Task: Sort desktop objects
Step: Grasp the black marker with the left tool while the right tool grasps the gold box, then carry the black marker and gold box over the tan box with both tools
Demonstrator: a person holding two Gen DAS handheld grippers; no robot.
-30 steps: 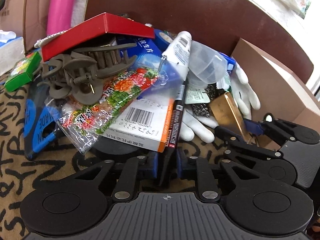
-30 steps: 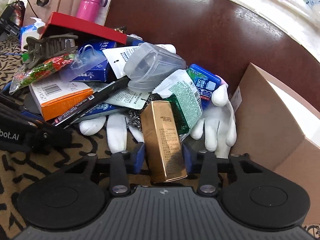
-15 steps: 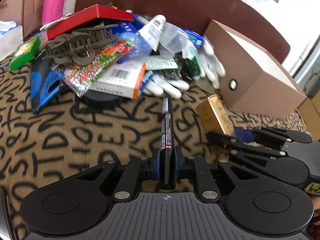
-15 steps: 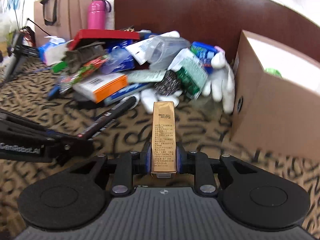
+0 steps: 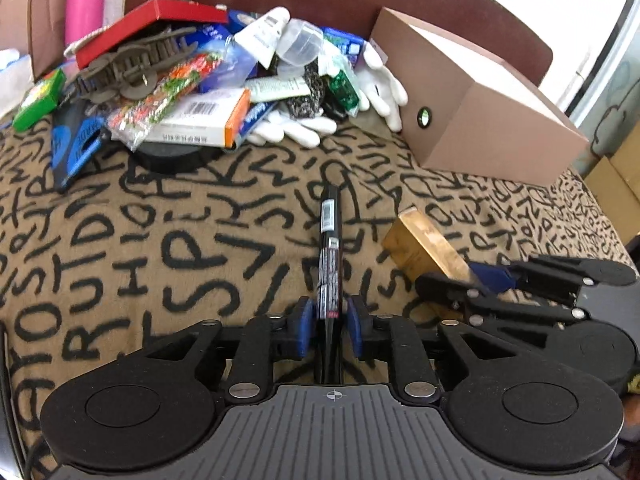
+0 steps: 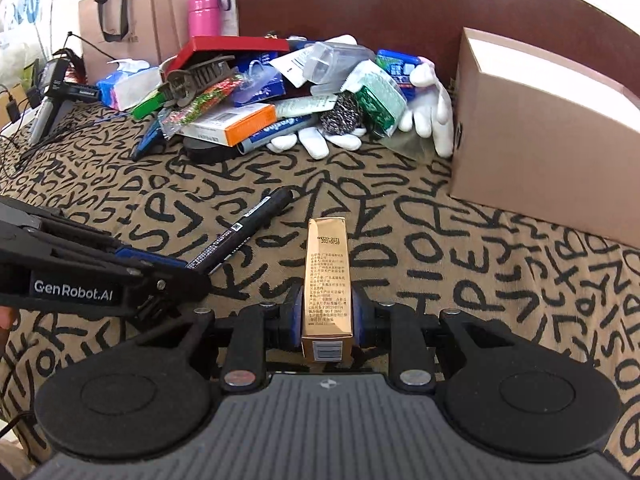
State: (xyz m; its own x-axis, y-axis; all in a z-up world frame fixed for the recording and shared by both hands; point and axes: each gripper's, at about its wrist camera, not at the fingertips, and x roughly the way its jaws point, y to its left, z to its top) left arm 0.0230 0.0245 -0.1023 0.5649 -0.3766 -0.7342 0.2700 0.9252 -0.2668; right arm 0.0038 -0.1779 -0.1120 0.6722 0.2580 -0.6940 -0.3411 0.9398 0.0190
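- The left gripper has the black marker between its jaws, and the jaws are opening; gaps show on both sides of the marker, so the pads no longer press it.
- The marker points straight ahead from this gripper, over the patterned cloth.
- The right gripper is clamped narrow on the gold box, which sticks out forward between its pads.
- In the left view, the gold box sits just to the right of the marker.
- To do the release well, the left gripper should probably open fully and draw back along the marker's line, so it does not roll.
- Farther ahead lies the pile of unsorted things, and to the right of it the cardboard box, likely the place for the gold box.
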